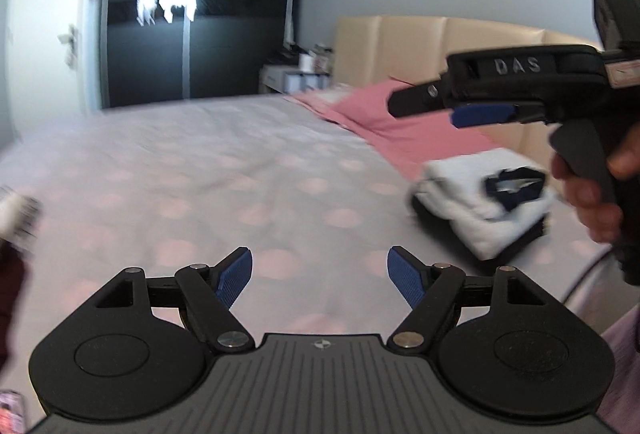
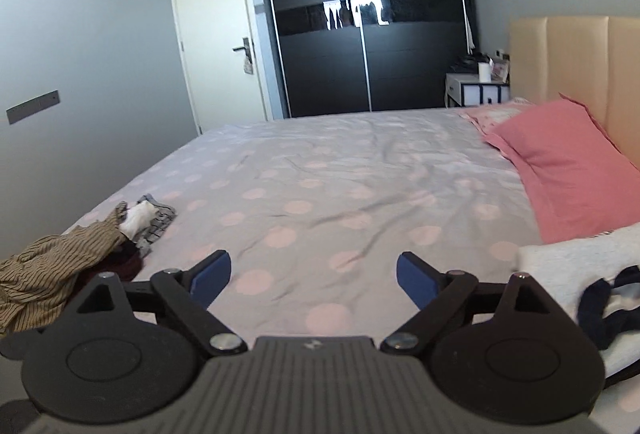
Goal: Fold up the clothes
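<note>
Striped tan cloth tops the loose heap (image 2: 60, 266) at lower left of the right view; judged light and limp, best pinched at a hem or corner. Folded white stack (image 2: 580, 266) sits lower right by the pink pillow (image 2: 568, 170). Both grippers, left (image 1: 320, 276) and right (image 2: 314, 276), hang open and empty over the dotted sheet (image 2: 320, 174); dark wardrobe (image 2: 368, 14) upper centre.
</note>
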Demonstrator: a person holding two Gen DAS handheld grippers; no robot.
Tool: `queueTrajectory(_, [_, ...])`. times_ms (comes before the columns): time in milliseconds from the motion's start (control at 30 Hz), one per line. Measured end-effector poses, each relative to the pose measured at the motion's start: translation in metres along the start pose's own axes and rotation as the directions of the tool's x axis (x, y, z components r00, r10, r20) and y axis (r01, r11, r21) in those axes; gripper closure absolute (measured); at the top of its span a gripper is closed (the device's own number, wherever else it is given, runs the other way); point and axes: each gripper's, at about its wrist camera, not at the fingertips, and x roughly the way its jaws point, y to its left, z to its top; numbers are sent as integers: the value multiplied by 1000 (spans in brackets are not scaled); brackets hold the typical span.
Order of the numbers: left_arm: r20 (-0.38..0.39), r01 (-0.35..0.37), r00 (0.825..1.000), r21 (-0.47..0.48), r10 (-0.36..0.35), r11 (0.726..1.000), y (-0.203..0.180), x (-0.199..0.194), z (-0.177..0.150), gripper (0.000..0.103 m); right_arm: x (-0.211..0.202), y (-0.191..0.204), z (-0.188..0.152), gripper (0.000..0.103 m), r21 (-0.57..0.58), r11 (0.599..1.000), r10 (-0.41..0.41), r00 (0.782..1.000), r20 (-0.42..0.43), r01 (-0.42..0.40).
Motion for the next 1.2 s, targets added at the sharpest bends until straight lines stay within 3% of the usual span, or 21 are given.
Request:
queueTrajectory(133, [52,-112,993,31,110,993,21,-11,-13,20,1,42,-24,6,0,1000,-10,999,38,10])
queueTrajectory(367, [84,-240,967,-10,240,971,53,-15,-22,20,13,92,-71,5,30,994,-111,993,43,110])
queueTrajectory(567, [86,-387,917,-48,390,921,67,-14,-32,20,19,122,-116,3,10,977,-215,970,115,215])
queueTrajectory(733, [39,-385,920,-93,390,918,75,-7,-47,20,32,136,-135,1,-42,968,-236,955,180,248])
queueTrajectory(967, [51,-425,900,-122,433,897,83,-8,-57,20,42,136,-134,1,17,968,-250,954,163,251])
queueTrajectory(1200, [39,-423,902,-123,430,898,82,-6,-60,20,40,139,-133,1,36,969,-246,954,174,243])
